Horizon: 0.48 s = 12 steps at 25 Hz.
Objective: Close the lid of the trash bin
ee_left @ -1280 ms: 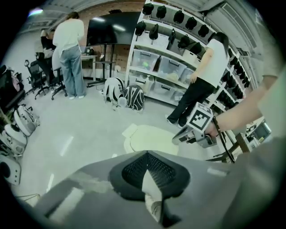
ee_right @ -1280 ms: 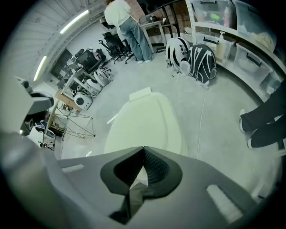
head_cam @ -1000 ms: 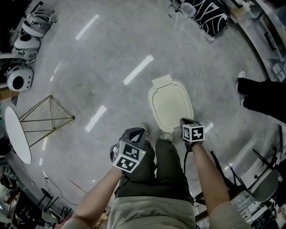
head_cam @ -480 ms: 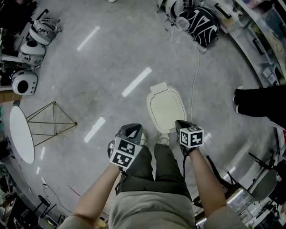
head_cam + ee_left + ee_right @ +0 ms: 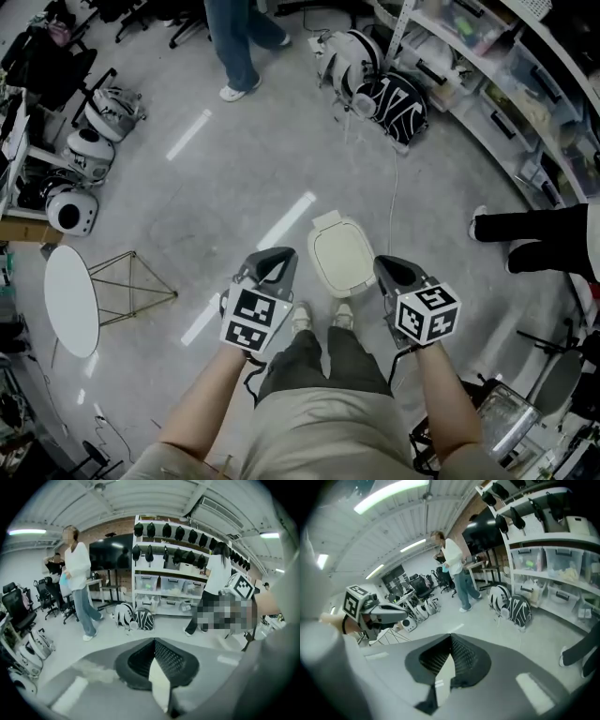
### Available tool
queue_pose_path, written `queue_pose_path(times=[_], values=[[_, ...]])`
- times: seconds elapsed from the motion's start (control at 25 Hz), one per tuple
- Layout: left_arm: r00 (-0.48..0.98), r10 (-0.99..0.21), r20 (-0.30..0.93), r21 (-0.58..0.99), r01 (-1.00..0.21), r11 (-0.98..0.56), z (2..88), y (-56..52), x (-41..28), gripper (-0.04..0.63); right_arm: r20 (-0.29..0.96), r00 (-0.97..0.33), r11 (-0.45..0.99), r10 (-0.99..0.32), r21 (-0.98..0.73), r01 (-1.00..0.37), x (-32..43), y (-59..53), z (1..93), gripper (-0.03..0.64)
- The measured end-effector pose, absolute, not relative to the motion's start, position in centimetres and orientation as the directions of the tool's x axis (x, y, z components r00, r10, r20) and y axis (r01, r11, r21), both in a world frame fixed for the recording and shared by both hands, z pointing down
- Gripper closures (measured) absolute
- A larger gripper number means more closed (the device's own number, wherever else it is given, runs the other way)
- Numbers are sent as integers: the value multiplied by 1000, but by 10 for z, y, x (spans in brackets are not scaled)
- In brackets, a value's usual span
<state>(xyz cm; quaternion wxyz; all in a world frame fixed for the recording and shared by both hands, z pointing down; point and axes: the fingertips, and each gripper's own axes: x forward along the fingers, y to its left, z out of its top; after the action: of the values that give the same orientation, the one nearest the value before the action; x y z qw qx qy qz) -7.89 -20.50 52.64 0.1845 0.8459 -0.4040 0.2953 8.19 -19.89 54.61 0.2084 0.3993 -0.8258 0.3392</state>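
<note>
Grey polished floor (image 5: 187, 187) fills more of the head view than a second ago: the wearer seems to have straightened up, so the trash bin (image 5: 342, 255) looks smaller and sits just ahead of the shoes (image 5: 302, 317). Its cream lid (image 5: 345, 264) lies flat over the body, as it did a second ago, so I judge the closing done and the person standing back. The left gripper (image 5: 279, 255) and right gripper (image 5: 386, 265) have lifted to either side of the bin and touch nothing. Each gripper view looks out level across the room, jaws pressed together with nothing between them

Around it, largest first: shelving (image 5: 506, 75) along the right, a person in jeans (image 5: 234, 37) at the top, another person's dark legs (image 5: 539, 234) on the right, a round white table (image 5: 70, 300), a black-and-white backpack (image 5: 389, 103), and a thin cable (image 5: 392, 202) running from it towards the bin. Nothing stands between grippers and bin; only the cable passes near
</note>
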Motion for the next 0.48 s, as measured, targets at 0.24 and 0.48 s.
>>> queue_pose_path(times=[0.24,0.48], values=[[518,-683,515,-40,-781,-623,420,-210,-78,592,451,-636,541,-627,-336,-771,75,-199,415,614],[522,-768,371,-184,-770,-611,323,-199,-78,592,274,-690,639,-670,-260,-724,60,-187,310,614]])
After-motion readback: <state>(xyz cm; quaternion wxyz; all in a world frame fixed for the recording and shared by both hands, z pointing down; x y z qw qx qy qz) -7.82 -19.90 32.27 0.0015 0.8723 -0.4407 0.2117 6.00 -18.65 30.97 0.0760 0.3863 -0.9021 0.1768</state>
